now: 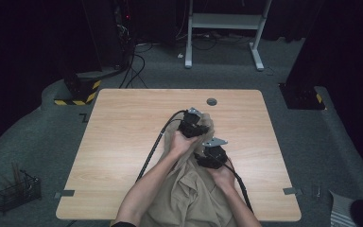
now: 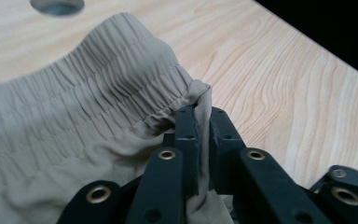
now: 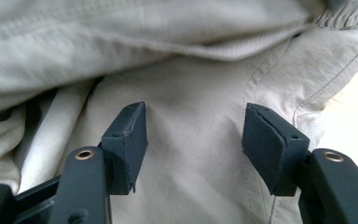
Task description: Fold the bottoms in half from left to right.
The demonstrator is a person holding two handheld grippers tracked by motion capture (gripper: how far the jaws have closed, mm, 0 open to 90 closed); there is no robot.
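Now your left tool (image 2: 199, 126) pinches the ribbed elastic waistband (image 2: 121, 70) of the soft khaki garment (image 1: 194, 194) on the pale wood-grain bench (image 1: 123, 142), near its round hole (image 2: 57, 5); your right tool (image 3: 193, 135) stands wide over smooth stitched cloth, gripping nothing.

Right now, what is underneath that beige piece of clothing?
The beige garment lies on the wooden table, its near end hanging over the table's near edge. The left gripper pinches its gathered waistband; the right gripper hovers open above it. Anything beneath the cloth is covered.
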